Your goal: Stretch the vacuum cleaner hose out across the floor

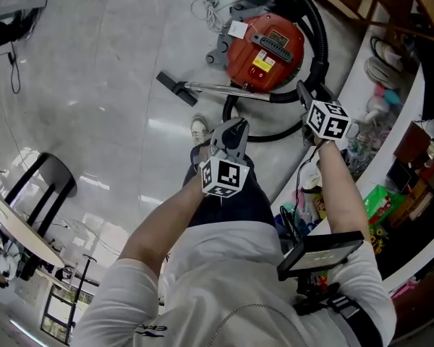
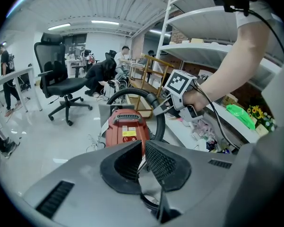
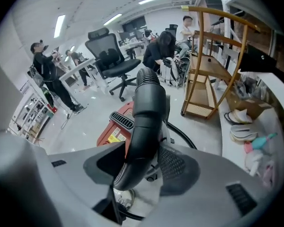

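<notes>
A red canister vacuum cleaner (image 1: 264,53) stands on the shiny floor ahead of me. Its black hose (image 1: 320,42) loops over the right side of the canister and down toward my right gripper (image 1: 304,92). The metal wand (image 1: 217,87) lies across the floor and ends in a black nozzle (image 1: 175,87). In the right gripper view the thick curved hose end (image 3: 149,112) runs up between the wide-spread jaws of the right gripper (image 3: 144,162), which do not clamp it. My left gripper (image 1: 235,132) hangs above the floor near the wand, shut and empty (image 2: 143,148).
White shelving (image 1: 390,157) crowded with small items runs along the right. A wooden rack (image 3: 213,70) stands behind the vacuum. The white power cord (image 1: 206,2) lies coiled beyond the canister. A black office chair (image 2: 61,79) and several people are farther back. A black stool (image 1: 43,179) is at left.
</notes>
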Available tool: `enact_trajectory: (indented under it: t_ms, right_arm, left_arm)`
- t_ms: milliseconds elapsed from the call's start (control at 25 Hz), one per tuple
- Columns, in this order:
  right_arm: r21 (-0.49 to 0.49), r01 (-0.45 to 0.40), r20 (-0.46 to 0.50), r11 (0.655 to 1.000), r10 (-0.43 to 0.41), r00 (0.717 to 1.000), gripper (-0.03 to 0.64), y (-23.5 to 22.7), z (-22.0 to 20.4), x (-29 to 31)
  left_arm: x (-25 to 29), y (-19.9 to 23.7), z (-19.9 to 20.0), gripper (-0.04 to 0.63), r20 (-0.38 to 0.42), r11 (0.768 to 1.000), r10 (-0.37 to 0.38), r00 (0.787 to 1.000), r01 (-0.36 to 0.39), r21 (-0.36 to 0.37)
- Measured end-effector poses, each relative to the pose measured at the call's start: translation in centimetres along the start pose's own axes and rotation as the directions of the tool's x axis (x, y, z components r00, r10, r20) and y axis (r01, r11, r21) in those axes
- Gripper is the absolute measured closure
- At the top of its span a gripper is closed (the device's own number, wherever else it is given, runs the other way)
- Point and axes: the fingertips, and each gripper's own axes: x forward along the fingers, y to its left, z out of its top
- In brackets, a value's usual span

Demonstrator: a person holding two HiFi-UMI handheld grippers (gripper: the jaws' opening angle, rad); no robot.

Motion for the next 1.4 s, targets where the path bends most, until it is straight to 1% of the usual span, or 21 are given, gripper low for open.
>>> enact_trajectory:
  t_ms: [80, 280, 440, 640, 760, 1040, 1200, 1400]
  right_arm:
    - [0.007, 0.0, -0.02, 1.0, 0.0, 1.0, 0.41, 0.1, 0.1, 0.0]
    - [-0.048, -0.027, -0.033, 0.998, 0.026, 0.999, 0.416, 2.4, 0.8, -0.9]
    - [-0.041, -0.027, -0.048, 0.999, 0.025, 0.999, 0.426, 3.9, 1.1, -1.7]
    - [-0.056, -0.044, -0.038, 0.997, 0.042, 0.998, 0.43, 6.1, 1.2, -3.3]
    - [-0.068, -0.073, -0.032, 0.995, 0.071, 0.997, 0.433, 8.3, 1.5, -4.5]
    - [-0.093, -0.129, -0.013, 0.987, 0.128, 0.992, 0.44, 12.4, 2.0, -6.6]
    - [-0.107, -0.162, 0.0, 0.981, 0.163, 0.987, 0.443, 14.3, 2.6, -7.3]
    - [-0.133, -0.197, -0.003, 0.971, 0.198, 0.98, 0.447, 16.5, 2.8, -8.1]
  left_arm:
    - [-0.2, 0.2, 0.0, 0.592, 0.001, 1.0, 0.004, 1.0, -0.004, 0.007]
    - [-0.7, 0.0, 0.8, 0.592, 0.026, 0.998, 0.003, 1.0, -0.005, 0.057]
    - [-0.8, 0.2, 2.2, 0.591, 0.056, 0.996, 0.013, 0.998, -0.018, 0.09]
    - [-0.6, 0.2, 3.4, 0.589, 0.084, 0.991, 0.01, 0.996, -0.021, 0.132]
    - [-0.5, -0.1, 3.7, 0.577, 0.088, 0.987, -0.003, 0.996, -0.011, 0.161]
    - [0.3, -0.7, 2.4, 0.514, 0.042, 0.964, -0.041, 0.998, 0.028, 0.264]
    - [0.7, -0.6, 1.5, 0.487, 0.009, 0.957, -0.044, 0.999, 0.04, 0.288]
    - [1.3, -0.8, 1.6, 0.449, -0.006, 0.945, -0.056, 0.998, 0.055, 0.323]
